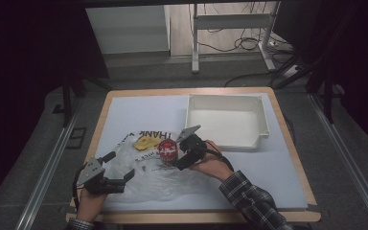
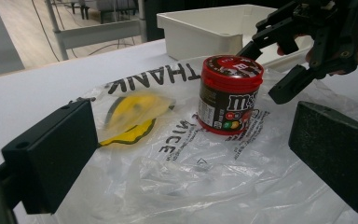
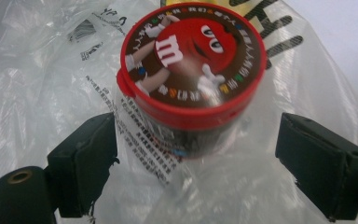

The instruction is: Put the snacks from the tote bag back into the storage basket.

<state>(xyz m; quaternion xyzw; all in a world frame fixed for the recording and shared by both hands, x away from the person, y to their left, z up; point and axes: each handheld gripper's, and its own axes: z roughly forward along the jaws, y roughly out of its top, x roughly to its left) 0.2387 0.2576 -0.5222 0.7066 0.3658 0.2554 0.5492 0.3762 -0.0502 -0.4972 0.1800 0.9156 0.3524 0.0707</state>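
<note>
Lab: dark curtains, floor cables [image 1: 230, 45]

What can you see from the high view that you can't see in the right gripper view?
High view alone: the white bin, the whole table, the person's hands, the left gripper open at the bag's edge, and floor with cables beyond.

Right gripper view alone: the red cartoon face on the can's lid, small print on the label, and its own jaws open on either side of the can, not touching it.

Both: the red can standing upright on the clear plastic bag, the bag's black lettering, and the right gripper at the can.
</note>
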